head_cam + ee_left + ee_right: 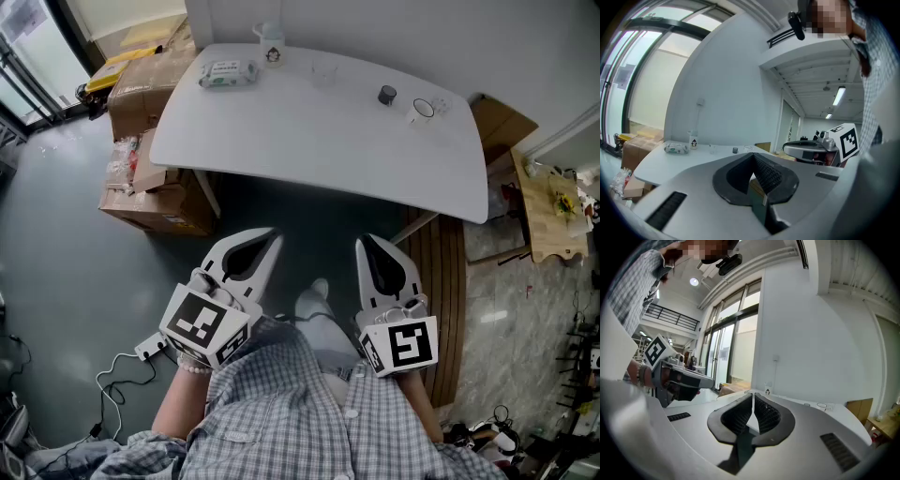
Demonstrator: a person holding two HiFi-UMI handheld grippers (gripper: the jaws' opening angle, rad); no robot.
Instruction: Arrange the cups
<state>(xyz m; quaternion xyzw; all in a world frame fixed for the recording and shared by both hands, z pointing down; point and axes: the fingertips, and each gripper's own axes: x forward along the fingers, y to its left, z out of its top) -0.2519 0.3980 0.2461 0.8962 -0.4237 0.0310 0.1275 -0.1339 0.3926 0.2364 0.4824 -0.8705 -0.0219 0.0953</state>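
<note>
On the white table (281, 141) stand three small cups in a loose row near the far edge: a clear cup (323, 73), a dark grey cup (387, 95) and a white-rimmed cup (423, 111). The left gripper view shows them far off, the dark grey cup (735, 150) among them. My left gripper (272, 237) and right gripper (367, 242) hover side by side near my body, well short of the table's near edge. Both are shut, pads together with nothing between them (752, 159) (753, 401).
A wipes pack (226, 73) and a small bottle (273, 52) sit at the table's far left. Cardboard boxes (150, 89) are stacked left of the table. A slatted wooden panel (448, 281) leans under its right end. Cables (117, 380) lie on the floor.
</note>
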